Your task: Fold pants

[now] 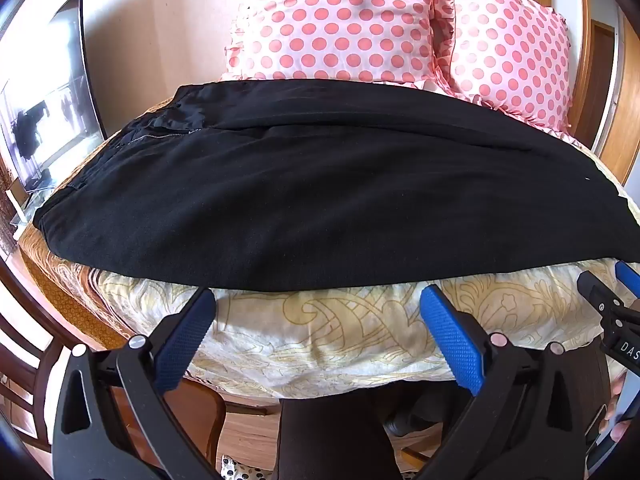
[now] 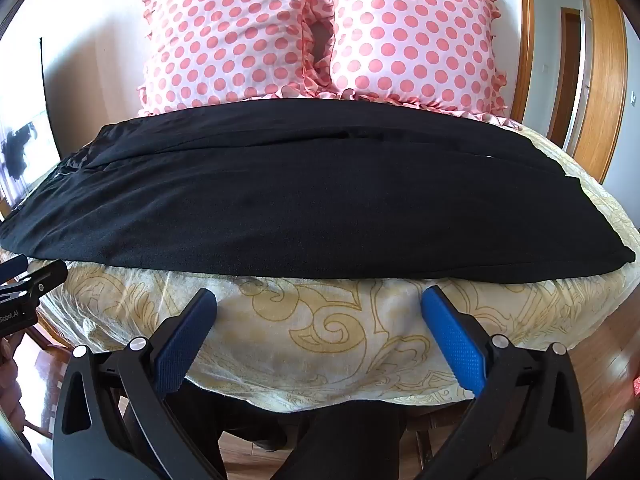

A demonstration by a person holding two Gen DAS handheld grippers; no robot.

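Note:
Black pants (image 1: 304, 200) (image 2: 304, 200) lie flat across a table covered with a cream cloth with gold scrolls (image 1: 340, 332) (image 2: 320, 332). The waist with a zipper (image 1: 160, 136) is at the left, the leg ends at the right (image 2: 600, 256). One leg lies over the other lengthwise. My left gripper (image 1: 318, 300) hangs open just short of the near edge of the pants, nothing between its blue pads. My right gripper (image 2: 320, 300) is open too, at the same near edge further right. The right gripper's blue tip (image 1: 624, 276) shows at the right rim of the left wrist view.
Two pink polka-dot pillows (image 1: 336, 20) (image 2: 412, 36) stand behind the pants against the wall. A TV screen (image 1: 64, 92) is at the left. A wooden chair (image 1: 32, 360) and wooden floor lie below the table edge. The person's dark-clad legs (image 2: 340, 440) are under the near edge.

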